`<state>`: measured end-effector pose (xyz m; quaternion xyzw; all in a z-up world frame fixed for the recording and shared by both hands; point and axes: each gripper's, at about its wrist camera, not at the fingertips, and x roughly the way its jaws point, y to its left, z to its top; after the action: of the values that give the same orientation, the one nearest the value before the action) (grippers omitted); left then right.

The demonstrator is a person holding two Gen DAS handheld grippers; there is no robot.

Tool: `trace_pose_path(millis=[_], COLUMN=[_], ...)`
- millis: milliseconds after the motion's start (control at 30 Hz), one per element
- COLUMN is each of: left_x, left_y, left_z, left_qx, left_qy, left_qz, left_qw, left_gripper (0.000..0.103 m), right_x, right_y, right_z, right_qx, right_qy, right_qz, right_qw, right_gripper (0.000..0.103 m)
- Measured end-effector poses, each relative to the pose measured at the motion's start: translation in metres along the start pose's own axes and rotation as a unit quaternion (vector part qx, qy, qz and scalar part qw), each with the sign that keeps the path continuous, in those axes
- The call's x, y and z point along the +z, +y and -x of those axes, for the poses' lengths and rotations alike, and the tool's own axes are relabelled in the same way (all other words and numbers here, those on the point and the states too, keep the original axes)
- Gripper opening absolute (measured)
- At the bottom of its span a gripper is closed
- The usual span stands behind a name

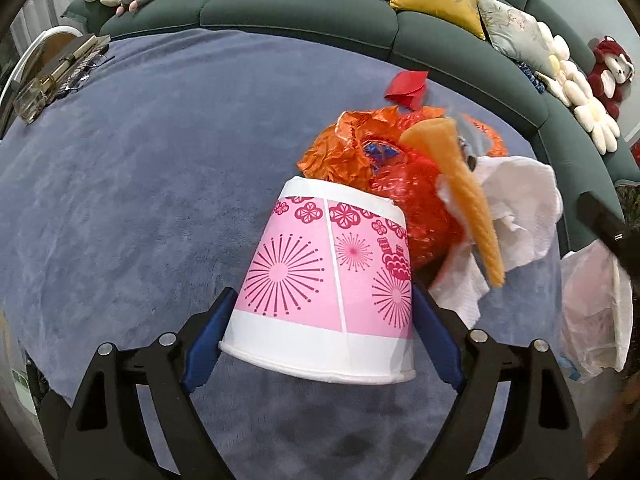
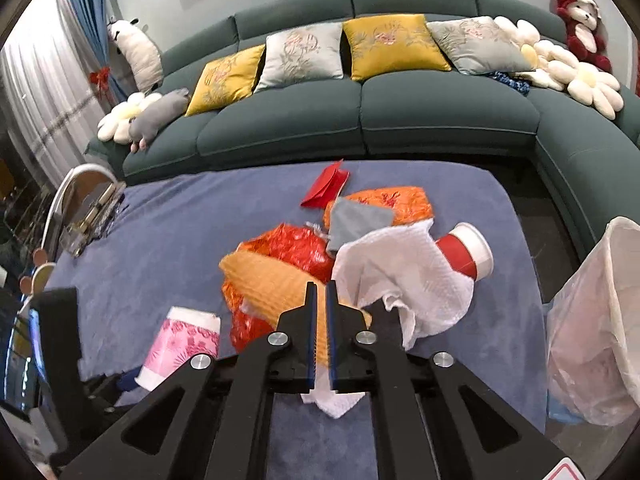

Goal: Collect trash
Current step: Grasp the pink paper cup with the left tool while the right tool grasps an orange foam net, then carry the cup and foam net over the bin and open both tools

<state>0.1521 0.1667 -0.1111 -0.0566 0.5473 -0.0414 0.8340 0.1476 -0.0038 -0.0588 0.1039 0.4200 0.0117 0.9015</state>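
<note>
My left gripper [image 1: 320, 312] is shut on a pink and white paper cup [image 1: 328, 280], held on its side just above the blue cloth; the cup also shows in the right wrist view [image 2: 180, 344]. My right gripper [image 2: 321, 292] is shut on an orange foam sheet [image 2: 276, 280], lifted over the pile; it appears in the left wrist view [image 1: 460, 184]. Under it lie red and orange foil wrappers [image 2: 296, 244], a white paper towel [image 2: 400, 272], a red and white cup [image 2: 468, 252], a grey scrap [image 2: 356, 220] and a red paper [image 2: 328, 186].
A white bin with a plastic liner [image 2: 592, 332] stands at the table's right edge; it also shows in the left wrist view [image 1: 596, 300]. A glass ashtray and glasses [image 2: 92, 220] lie at the far left. A green sofa [image 2: 360, 120] with cushions wraps behind.
</note>
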Motion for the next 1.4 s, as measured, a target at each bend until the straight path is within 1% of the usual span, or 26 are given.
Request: trace_pose_path(millis=[33, 67, 100, 167, 300, 400, 633, 667, 733, 800, 867, 1033, 1067, 1133, 1200, 1267, 1400], left_x=[0.000, -0.001, 0.002, 0.004, 0.008, 0.013, 0.014, 0.014, 0.013, 0.013, 0.014, 0.013, 0.013, 0.012, 0.012, 0.013, 0.018], left_y=[0.000, 0.001, -0.005, -0.004, -0.001, 0.000, 0.005, 0.006, 0.007, 0.008, 0.007, 0.001, 0.001, 0.001, 0.004, 0.010, 0.027], left_z=[0.002, 0.005, 0.008, 0.010, 0.011, 0.009, -0.003, -0.004, -0.006, -0.005, -0.002, 0.008, 0.009, 0.013, 0.016, 0.018, 0.020], left_qx=[0.003, 0.005, 0.008, 0.012, 0.017, 0.019, 0.023, 0.023, 0.020, 0.019, 0.019, 0.017, 0.016, 0.014, 0.018, 0.024, 0.039], left_qy=[-0.002, -0.006, -0.007, -0.009, -0.012, -0.013, -0.004, -0.002, 0.001, -0.001, -0.005, -0.013, -0.014, -0.016, -0.018, -0.021, -0.023], left_qz=[0.000, 0.001, 0.001, 0.000, -0.002, -0.005, -0.003, -0.002, 0.002, 0.007, 0.006, 0.002, 0.004, 0.008, 0.011, 0.018, 0.034], left_qw=[1.0000, 1.0000, 0.9999, 0.9999, 0.9998, 0.9997, 0.9997, 0.9997, 0.9998, 0.9998, 0.9998, 0.9998, 0.9998, 0.9997, 0.9996, 0.9993, 0.9984], left_gripper=[0.082, 0.082, 0.082, 0.082, 0.082, 0.082, 0.082, 0.082, 0.082, 0.082, 0.082, 0.082, 0.082, 0.082, 0.082, 0.082, 0.082], right_x=[-0.002, -0.005, -0.008, -0.012, -0.017, -0.014, -0.018, -0.020, -0.022, -0.021, -0.020, -0.015, -0.014, -0.012, -0.011, -0.008, -0.002], right_y=[0.002, 0.005, 0.007, 0.013, 0.021, 0.021, 0.015, 0.013, 0.011, 0.011, 0.011, 0.005, 0.004, 0.006, 0.011, 0.019, 0.036], right_z=[-0.003, -0.005, -0.007, -0.012, -0.030, -0.047, -0.079, -0.084, -0.088, -0.086, -0.076, -0.053, -0.048, -0.043, -0.039, -0.037, -0.054], right_qx=[0.002, 0.001, -0.001, 0.003, -0.002, -0.001, 0.020, 0.023, 0.030, 0.035, 0.037, 0.050, 0.051, 0.049, 0.046, 0.040, 0.044], right_qy=[0.008, 0.011, 0.011, 0.020, 0.031, 0.039, 0.074, 0.081, 0.086, 0.084, 0.075, 0.054, 0.050, 0.050, 0.044, 0.032, 0.047], right_qz=[0.007, 0.015, 0.020, 0.029, 0.048, 0.036, 0.010, 0.005, -0.003, -0.005, -0.006, -0.011, -0.012, -0.007, 0.005, 0.017, 0.042], right_qw=[1.000, 1.000, 1.000, 0.999, 0.998, 0.999, 0.997, 0.996, 0.996, 0.996, 0.997, 0.997, 0.997, 0.997, 0.998, 0.999, 0.997], right_gripper=[0.025, 0.035, 0.037, 0.037, 0.037, 0.037, 0.037, 0.036, 0.028, 0.012, 0.001, 0.001, 0.002, 0.013, 0.045, 0.053, 0.054])
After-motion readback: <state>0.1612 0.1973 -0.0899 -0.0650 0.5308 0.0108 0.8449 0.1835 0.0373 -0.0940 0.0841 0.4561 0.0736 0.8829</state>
